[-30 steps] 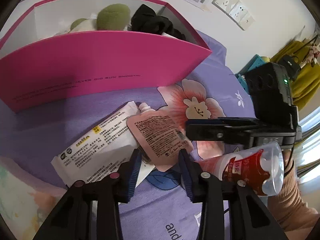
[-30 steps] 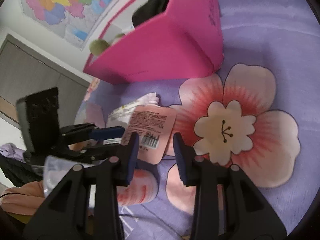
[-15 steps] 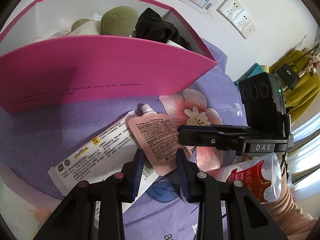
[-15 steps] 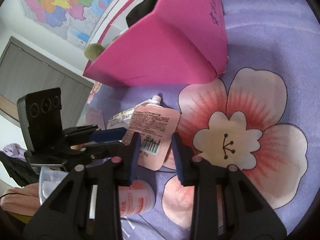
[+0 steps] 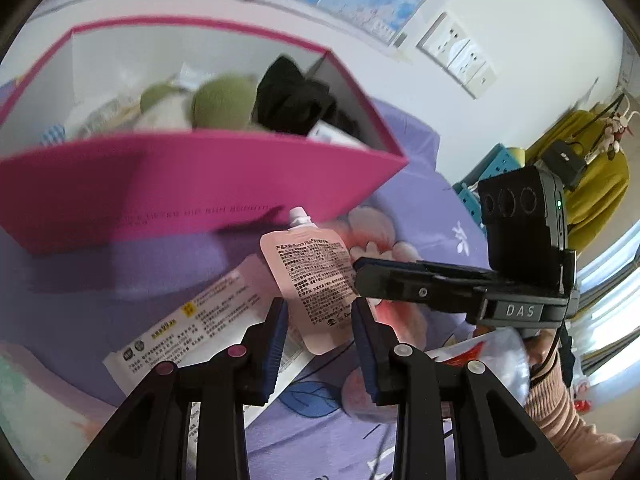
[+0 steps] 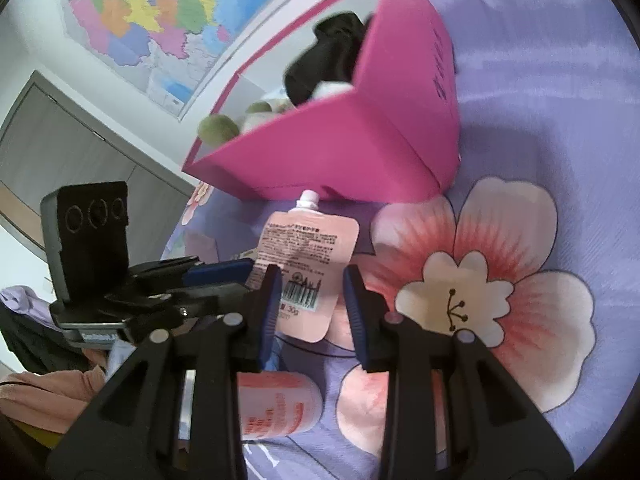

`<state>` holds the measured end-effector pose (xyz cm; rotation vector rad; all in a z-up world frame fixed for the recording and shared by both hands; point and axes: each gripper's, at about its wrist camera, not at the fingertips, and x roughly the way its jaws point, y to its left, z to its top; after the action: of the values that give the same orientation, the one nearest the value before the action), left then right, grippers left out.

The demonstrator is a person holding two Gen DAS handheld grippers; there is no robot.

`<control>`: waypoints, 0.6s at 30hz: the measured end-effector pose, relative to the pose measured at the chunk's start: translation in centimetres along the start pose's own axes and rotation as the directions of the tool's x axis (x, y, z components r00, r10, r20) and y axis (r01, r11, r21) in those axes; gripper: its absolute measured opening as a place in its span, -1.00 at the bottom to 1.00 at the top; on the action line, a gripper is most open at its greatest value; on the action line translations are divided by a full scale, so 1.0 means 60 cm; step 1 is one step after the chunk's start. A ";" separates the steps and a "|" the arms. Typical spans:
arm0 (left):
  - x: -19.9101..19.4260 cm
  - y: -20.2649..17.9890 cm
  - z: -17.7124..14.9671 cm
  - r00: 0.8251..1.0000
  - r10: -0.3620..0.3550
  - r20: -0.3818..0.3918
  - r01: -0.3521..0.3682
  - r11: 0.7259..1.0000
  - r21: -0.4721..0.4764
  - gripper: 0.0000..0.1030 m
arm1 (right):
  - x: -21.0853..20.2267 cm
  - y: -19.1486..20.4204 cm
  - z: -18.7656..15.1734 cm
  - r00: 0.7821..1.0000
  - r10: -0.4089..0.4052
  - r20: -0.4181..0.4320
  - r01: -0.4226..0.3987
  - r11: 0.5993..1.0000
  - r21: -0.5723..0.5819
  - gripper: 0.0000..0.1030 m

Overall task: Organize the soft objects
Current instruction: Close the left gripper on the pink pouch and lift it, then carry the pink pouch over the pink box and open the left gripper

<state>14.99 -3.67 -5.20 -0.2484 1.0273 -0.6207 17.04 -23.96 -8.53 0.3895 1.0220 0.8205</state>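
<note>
A pink spouted pouch is lifted off the purple bedsheet, its spout pointing at the pink box. My left gripper and my right gripper are both shut on the pouch's lower end. The box holds green plush items and a black cloth. A white printed packet lies under the left gripper. A red and white bag lies below the right gripper.
The bed has a purple sheet with a large flower print. Wall sockets and a map are on the wall behind the box. A yellow garment hangs at the far right.
Both grippers have lifted the pink pouch off the sheet and carried it toward the pink box. The box now looms closer and its inside shows more.
</note>
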 end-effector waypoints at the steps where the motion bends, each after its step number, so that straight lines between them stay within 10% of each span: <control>1: -0.006 -0.003 0.002 1.000 -0.007 0.009 0.007 1.000 0.006 -0.38 | -0.005 0.006 0.001 1.000 -0.003 0.005 0.003 1.000 -0.007 -0.33; 18: -0.105 -0.074 0.026 0.986 -0.057 0.157 0.045 0.996 0.077 -0.38 | -0.132 0.102 0.018 0.982 0.034 0.187 -0.013 0.994 -0.111 -0.35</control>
<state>12.42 -3.68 2.21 -0.2566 0.8447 -0.6726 13.34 -25.91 0.62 0.3792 0.7943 0.8402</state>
